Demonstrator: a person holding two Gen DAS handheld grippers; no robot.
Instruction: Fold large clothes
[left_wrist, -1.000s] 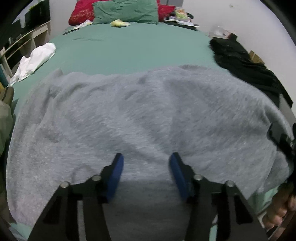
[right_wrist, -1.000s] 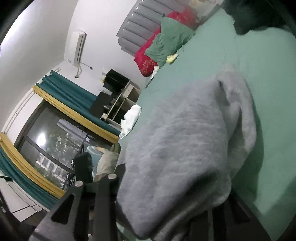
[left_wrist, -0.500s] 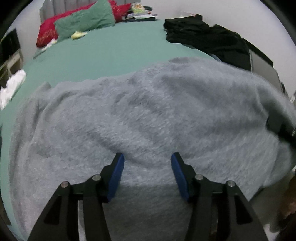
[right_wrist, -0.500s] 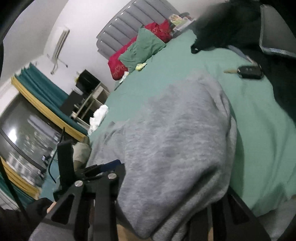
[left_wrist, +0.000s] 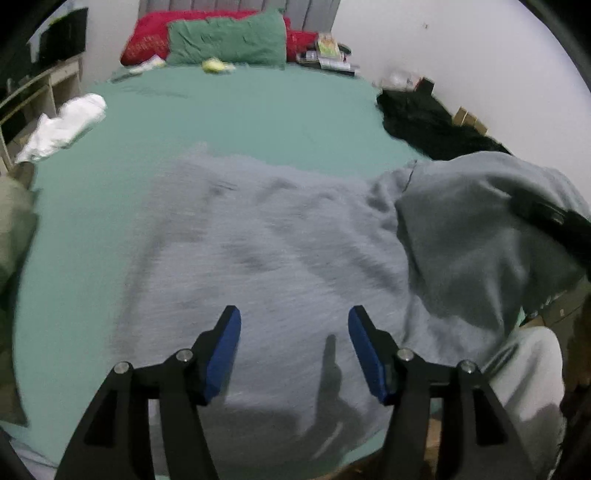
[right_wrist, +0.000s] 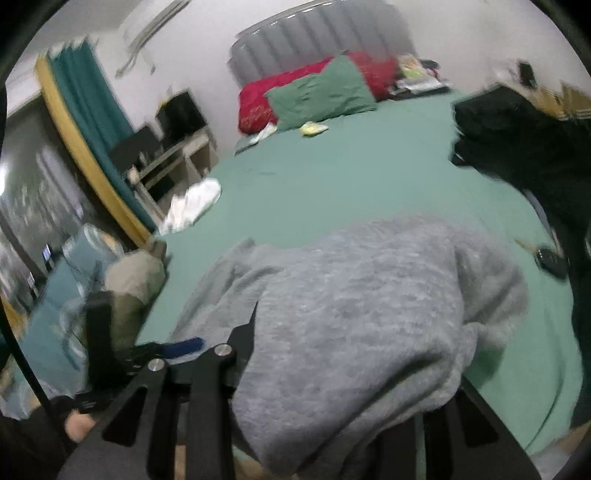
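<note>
A large grey fleece garment (left_wrist: 266, 251) lies spread on the green bed (left_wrist: 229, 110). My left gripper (left_wrist: 294, 332) is open and empty, its blue pads (left_wrist: 223, 349) hovering just over the garment's near edge. The garment's right part (left_wrist: 476, 236) is lifted and draped over my right gripper, which shows there as a black bar (left_wrist: 546, 218). In the right wrist view the grey cloth (right_wrist: 351, 317) covers the fingers, so the jaws are hidden; my left gripper (right_wrist: 173, 349) shows at lower left.
A black garment (left_wrist: 424, 122) lies at the bed's right edge, with a car key (right_wrist: 550, 260) near it. White cloth (left_wrist: 62, 127) lies at the left edge. Red and green pillows (left_wrist: 225, 37) sit at the headboard. Shelves (right_wrist: 166, 162) stand left.
The grey garment's right part has risen and folded leftward over the right gripper. The left gripper stays open over the near edge while both views swing about.
</note>
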